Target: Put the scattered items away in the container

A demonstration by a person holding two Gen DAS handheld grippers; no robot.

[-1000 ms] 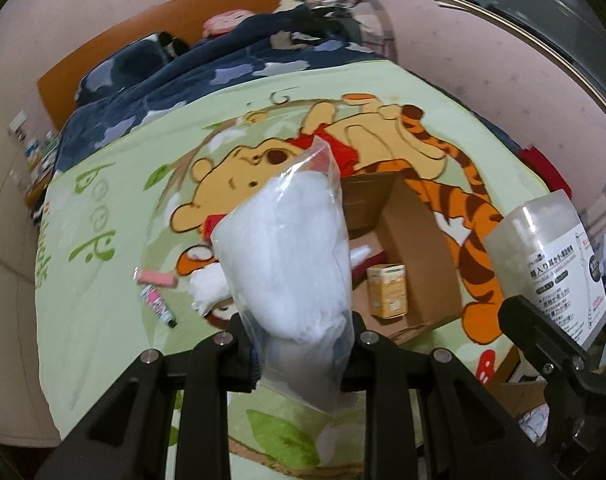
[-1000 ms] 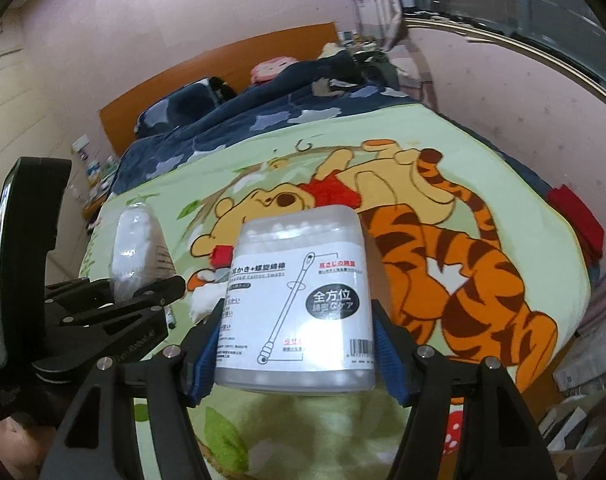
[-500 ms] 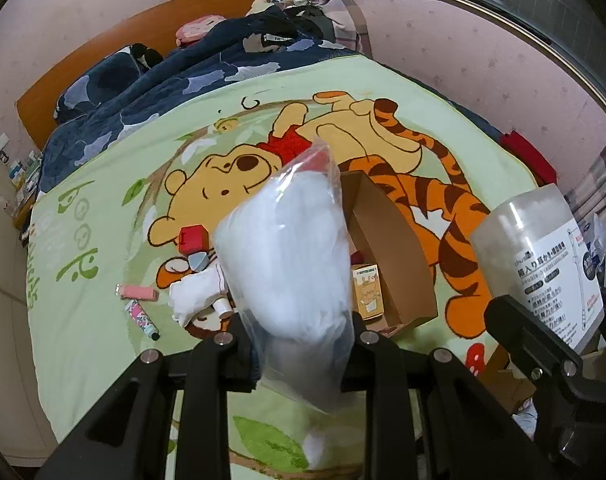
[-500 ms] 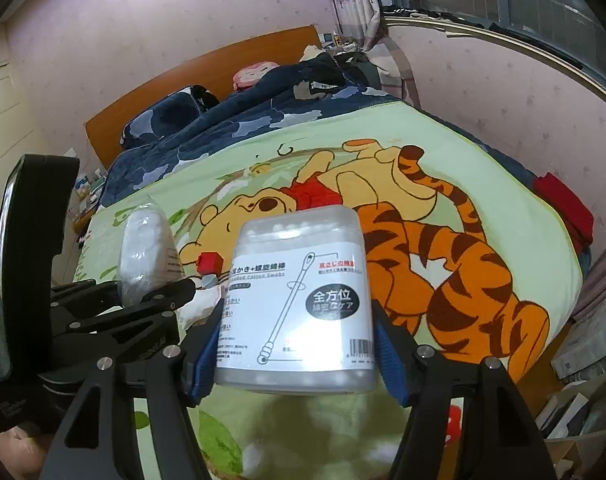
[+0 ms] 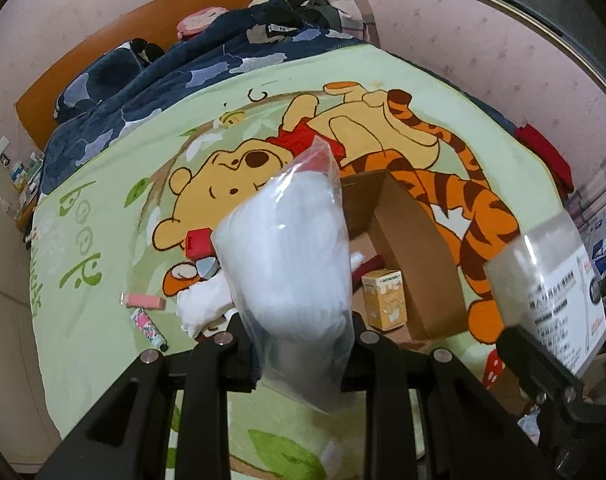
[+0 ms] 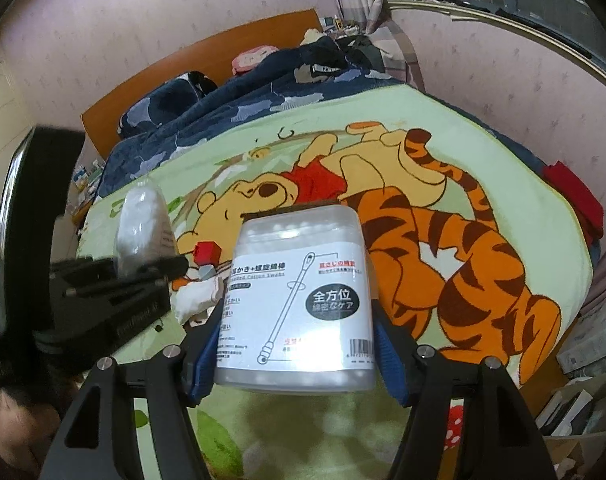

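My left gripper [image 5: 301, 350] is shut on a clear plastic bag of white cotton [image 5: 291, 264], held upright above the bed. My right gripper [image 6: 295, 356] is shut on a clear tub of cotton swabs [image 6: 299, 300], also held above the bed; the tub shows at the right of the left wrist view [image 5: 551, 292]. An open cardboard box [image 5: 415, 256] lies on the blanket behind the bag, with a small yellow carton [image 5: 385, 298] inside. The bag hides part of the box. The bag also shows in the right wrist view [image 6: 143, 228].
On the green cartoon blanket [image 5: 103, 240], left of the box, lie a red cube [image 5: 197, 243], a grey wedge [image 5: 205, 269], a white cloth [image 5: 201, 306], a pink bar [image 5: 143, 301] and a floral tube [image 5: 147, 323]. A dark duvet [image 5: 183, 60] covers the far end. Clutter stands beside the bed at right [image 6: 583, 360].
Both grippers have risen and pulled back from the bed with their loads still held. The box and scattered items now look smaller and lower in view.
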